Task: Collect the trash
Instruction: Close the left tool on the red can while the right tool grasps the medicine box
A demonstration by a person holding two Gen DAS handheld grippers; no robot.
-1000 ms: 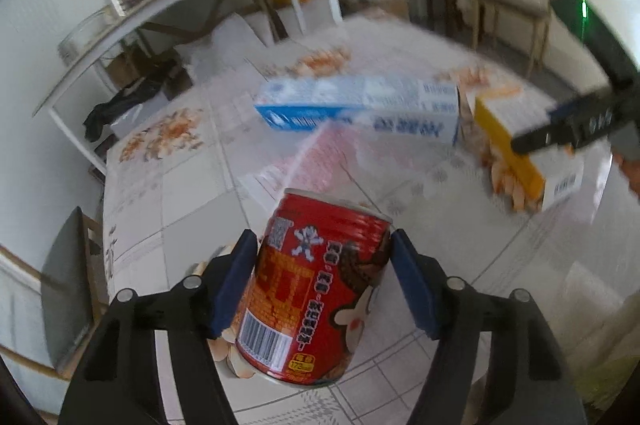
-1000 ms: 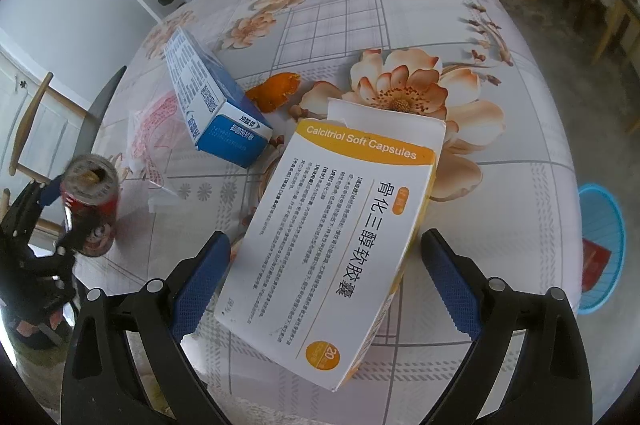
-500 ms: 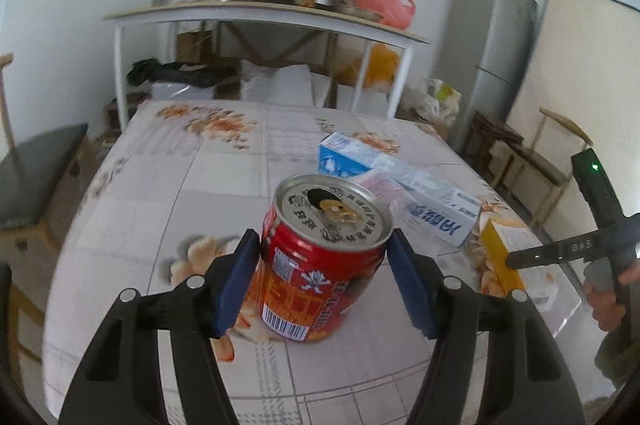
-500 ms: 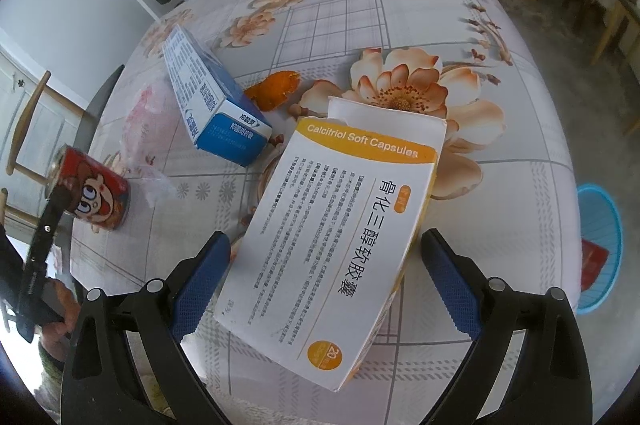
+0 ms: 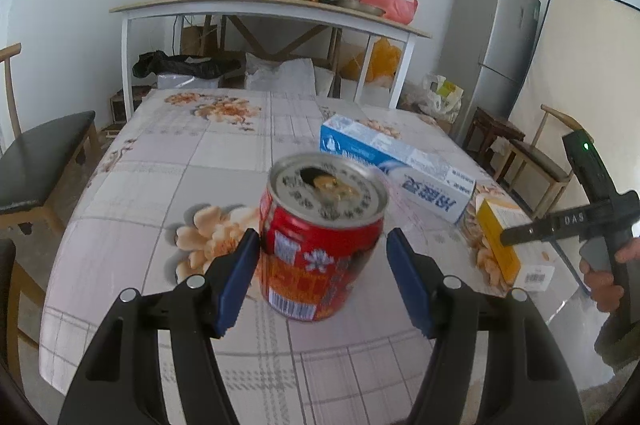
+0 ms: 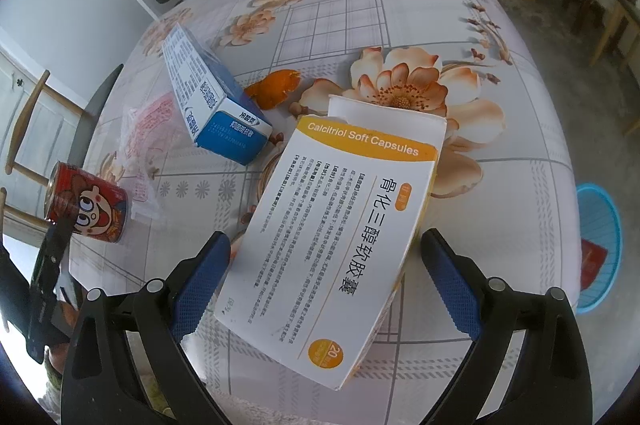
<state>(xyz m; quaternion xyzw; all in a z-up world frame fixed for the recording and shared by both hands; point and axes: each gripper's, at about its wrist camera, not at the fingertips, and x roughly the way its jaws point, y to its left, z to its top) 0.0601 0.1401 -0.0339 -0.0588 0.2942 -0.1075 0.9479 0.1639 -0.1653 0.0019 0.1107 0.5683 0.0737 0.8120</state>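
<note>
A red drink can (image 5: 320, 245) with an opened top sits between the blue pads of my left gripper (image 5: 322, 237), which is shut on it. The can leans a little and looks blurred; whether its base touches the flowered tablecloth (image 5: 160, 161) I cannot tell. From the right wrist the same can (image 6: 88, 209) shows near the table's left edge. My right gripper (image 6: 326, 239) points steeply down with open jaws on either side of a white and orange capsule box (image 6: 340, 225) that lies flat, with gaps at both pads. A blue and white carton (image 6: 216, 105), orange peel (image 6: 276, 89) and a clear wrapper (image 6: 148, 137) lie nearby.
A blue basket (image 6: 600, 245) stands on the floor past the table's right edge. A person's hand (image 5: 600, 281) holds the other gripper at right. Behind the table are a white shelf table (image 5: 260, 5) with pots and jars, a fridge (image 5: 492, 53) and wooden chairs (image 5: 40, 153).
My left gripper has rolled from tilted to level with the can in it, so the can's top now shows, and it has sunk slightly. The right gripper and capsule box have not moved.
</note>
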